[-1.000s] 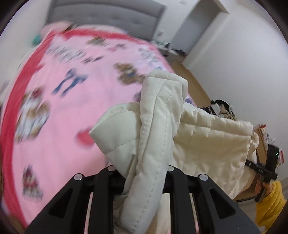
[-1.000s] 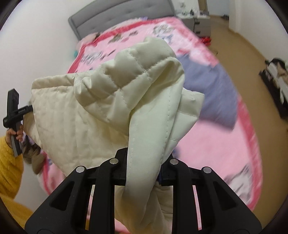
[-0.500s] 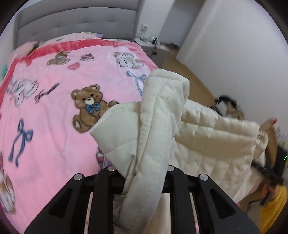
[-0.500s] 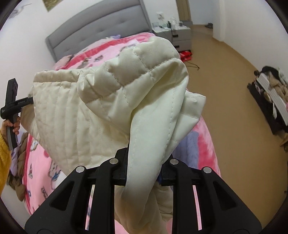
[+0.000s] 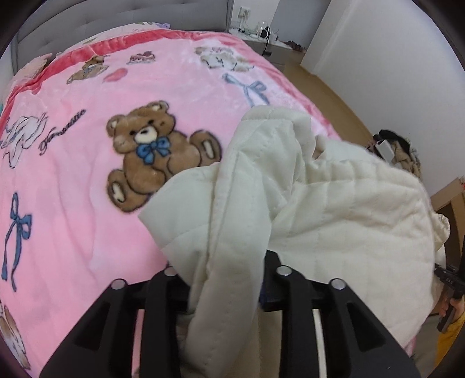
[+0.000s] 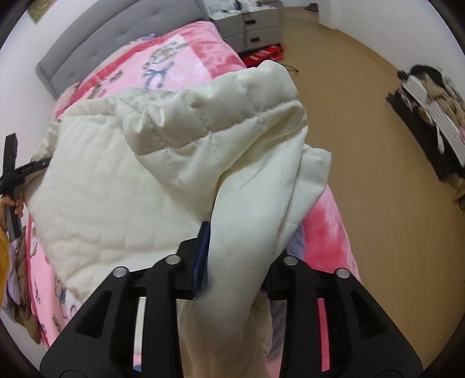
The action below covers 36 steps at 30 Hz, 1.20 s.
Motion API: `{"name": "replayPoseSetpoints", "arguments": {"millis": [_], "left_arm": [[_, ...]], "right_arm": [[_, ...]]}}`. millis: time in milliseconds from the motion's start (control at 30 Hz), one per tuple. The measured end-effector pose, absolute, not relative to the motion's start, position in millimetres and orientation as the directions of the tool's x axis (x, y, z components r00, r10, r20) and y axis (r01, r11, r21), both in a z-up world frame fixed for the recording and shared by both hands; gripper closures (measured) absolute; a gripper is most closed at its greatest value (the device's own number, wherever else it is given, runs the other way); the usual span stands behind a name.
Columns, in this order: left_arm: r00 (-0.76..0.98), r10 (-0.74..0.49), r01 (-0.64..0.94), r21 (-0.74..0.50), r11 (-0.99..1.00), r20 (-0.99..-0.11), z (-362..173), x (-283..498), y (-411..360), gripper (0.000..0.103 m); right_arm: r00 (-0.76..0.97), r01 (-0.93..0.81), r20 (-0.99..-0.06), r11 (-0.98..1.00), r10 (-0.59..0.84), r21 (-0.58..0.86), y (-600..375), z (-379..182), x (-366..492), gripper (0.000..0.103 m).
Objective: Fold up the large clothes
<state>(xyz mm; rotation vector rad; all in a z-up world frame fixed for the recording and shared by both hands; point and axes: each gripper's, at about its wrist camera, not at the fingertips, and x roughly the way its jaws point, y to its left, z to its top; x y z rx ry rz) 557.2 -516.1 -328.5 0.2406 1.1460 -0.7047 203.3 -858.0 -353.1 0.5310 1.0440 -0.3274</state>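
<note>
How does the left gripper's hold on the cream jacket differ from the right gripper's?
The left gripper pinches a quilted edge of the cream jacket above the pink teddy-bear blanket; the right gripper pinches a smoother fold near the bed's edge, with the wooden floor beyond. Both are shut on the jacket, which spans between them.

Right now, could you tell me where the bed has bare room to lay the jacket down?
The pink blanket lies bare from the headboard to the jacket. The foot corner is crowded with brown clothes.
</note>
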Motion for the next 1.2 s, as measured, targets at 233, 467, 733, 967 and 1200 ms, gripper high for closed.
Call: {"name": "replayPoseSetpoints", "arguments": {"millis": [233, 467, 733, 967, 1200], "left_arm": [[0.146, -0.515, 0.661, -0.304, 0.686, -0.845, -320, 569, -490, 0.048], [0.128, -0.599, 0.491, -0.474, 0.731, -0.790, -291, 619, -438, 0.024], [0.043, -0.653, 0.773, -0.389, 0.502, -0.756, -256, 579, -520, 0.013], [0.051, -0.469, 0.702, -0.303, 0.645, -0.881, -311, 605, -563, 0.016], [0.050, -0.401, 0.708, -0.251, 0.660, -0.915, -345, 606, -553, 0.023]], "right_arm": [[0.506, 0.539, -0.858, 0.808, -0.086, 0.236, -849, -346, 186, 0.043], [0.557, 0.557, -0.795, 0.819, -0.241, 0.141, -863, -299, 167, 0.022], [0.654, 0.360, -0.746, 0.920, -0.129, 0.156, -846, -271, 226, 0.074], [0.522, 0.508, -0.816, 0.859, -0.249, 0.062, -866, -303, 258, 0.076], [0.418, 0.491, -0.885, 0.871, -0.204, 0.032, -871, -355, 283, 0.078]]}}
